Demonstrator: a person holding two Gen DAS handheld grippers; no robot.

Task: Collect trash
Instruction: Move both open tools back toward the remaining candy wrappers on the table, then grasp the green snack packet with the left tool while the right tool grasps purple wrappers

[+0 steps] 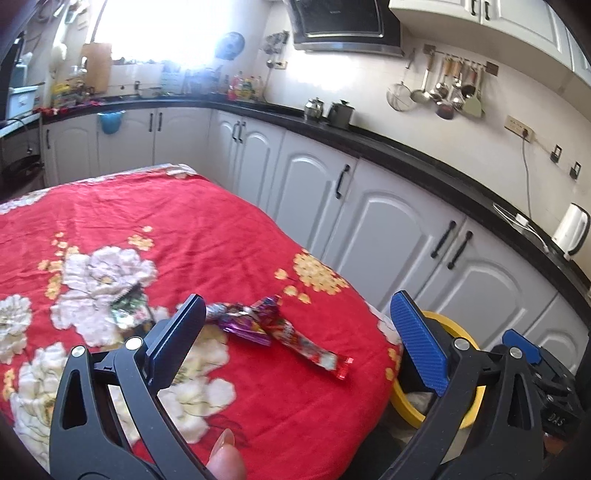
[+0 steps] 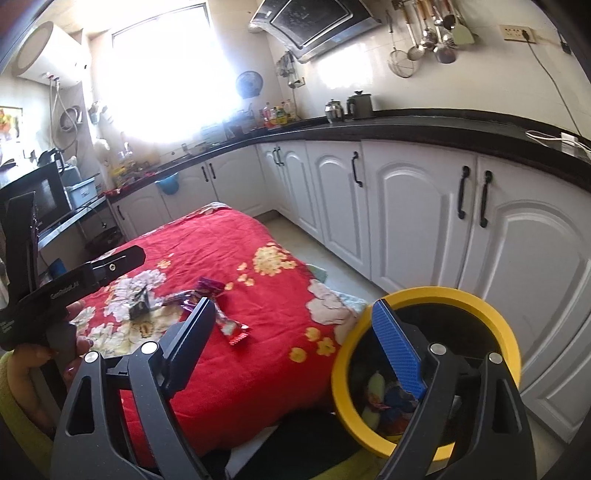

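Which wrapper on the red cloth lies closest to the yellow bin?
The long red wrapper, whose end points toward the yellow bin. The purple wrapper and the dark wrapper lie farther away.

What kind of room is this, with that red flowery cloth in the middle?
A home kitchen, most likely. A range hood hangs on the wall, ladles and strainers dangle from a rail, and white cabinets run under a black countertop. The red cloth seems to cover a table.

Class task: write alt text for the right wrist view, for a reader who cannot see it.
An open, empty right gripper hangs between a red floral tablecloth strewn with snack wrappers and a yellow-rimmed bin already holding trash. The left gripper shows at left; white kitchen cabinets stand behind.
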